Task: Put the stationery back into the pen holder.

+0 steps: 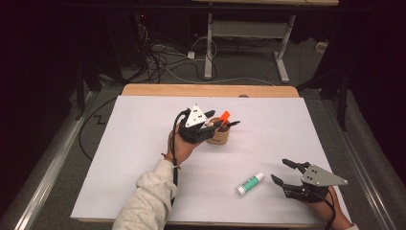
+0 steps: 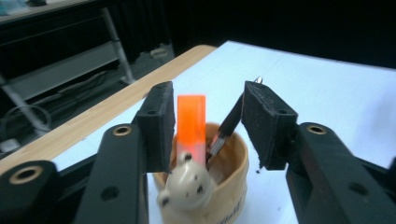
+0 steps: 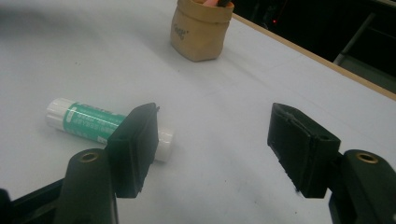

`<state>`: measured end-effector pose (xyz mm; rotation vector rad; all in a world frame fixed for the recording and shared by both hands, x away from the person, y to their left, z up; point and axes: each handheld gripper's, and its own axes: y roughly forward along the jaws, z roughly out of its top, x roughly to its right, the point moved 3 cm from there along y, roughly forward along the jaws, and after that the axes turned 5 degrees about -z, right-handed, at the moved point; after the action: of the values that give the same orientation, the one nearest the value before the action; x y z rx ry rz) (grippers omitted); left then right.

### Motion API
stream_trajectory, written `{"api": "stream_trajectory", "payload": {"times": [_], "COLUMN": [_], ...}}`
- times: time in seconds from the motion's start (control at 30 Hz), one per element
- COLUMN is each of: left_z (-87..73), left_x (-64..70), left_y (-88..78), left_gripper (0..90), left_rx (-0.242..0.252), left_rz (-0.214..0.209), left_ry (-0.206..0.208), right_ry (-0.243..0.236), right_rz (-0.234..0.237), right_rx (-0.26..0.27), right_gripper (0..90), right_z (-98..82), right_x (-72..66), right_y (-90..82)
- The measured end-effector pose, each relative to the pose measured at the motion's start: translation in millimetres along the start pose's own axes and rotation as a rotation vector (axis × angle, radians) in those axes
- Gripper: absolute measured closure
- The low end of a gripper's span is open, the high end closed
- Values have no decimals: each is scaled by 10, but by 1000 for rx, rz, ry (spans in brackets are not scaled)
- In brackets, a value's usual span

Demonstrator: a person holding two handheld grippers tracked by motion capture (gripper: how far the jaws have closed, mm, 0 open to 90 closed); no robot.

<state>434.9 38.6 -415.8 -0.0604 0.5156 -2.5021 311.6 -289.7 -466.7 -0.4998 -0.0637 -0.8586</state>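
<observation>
So your left claw [image 2: 205, 126], spread, has the orange pen [image 2: 191, 125] in the cup [image 2: 233, 163]; the glue stick [image 1: 250, 183] waits by your spread right claw [image 1: 282, 171].

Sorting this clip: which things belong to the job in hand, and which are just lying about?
In the job:
- tan paper pot
- orange flat marker standing in it
- black pen in it
- green-and-white glue stick, beside the right gripper

Lying about:
- cables on the floor
- white desk frame
</observation>
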Motion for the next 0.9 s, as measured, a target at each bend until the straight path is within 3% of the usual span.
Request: {"api": "stream_trajectory", "payload": {"times": [0.23, 0.33, 0.63, 0.9], "left_z": [-98, -149, -312, -355], "left_x": [184, 291, 638, 900], "left_y": [-65, -77, -70, -39], "left_gripper": [428, 367, 328, 226], "left_rx": [-48, -83, -163, -244], "left_rz": [-22, 2, -68, -141], "left_ry": [18, 28, 51, 39], "right_ry": [-1, 0, -2, -5], "right_rz": [1, -1, -10, -17], "right_rx": [-5, -8, -16, -25], "right_gripper": [345, 345, 345, 345], "right_z": [-8, -15, -25, -45], "right_x": [2, 12, 23, 36], "right_y": [8, 11, 15, 21]}}
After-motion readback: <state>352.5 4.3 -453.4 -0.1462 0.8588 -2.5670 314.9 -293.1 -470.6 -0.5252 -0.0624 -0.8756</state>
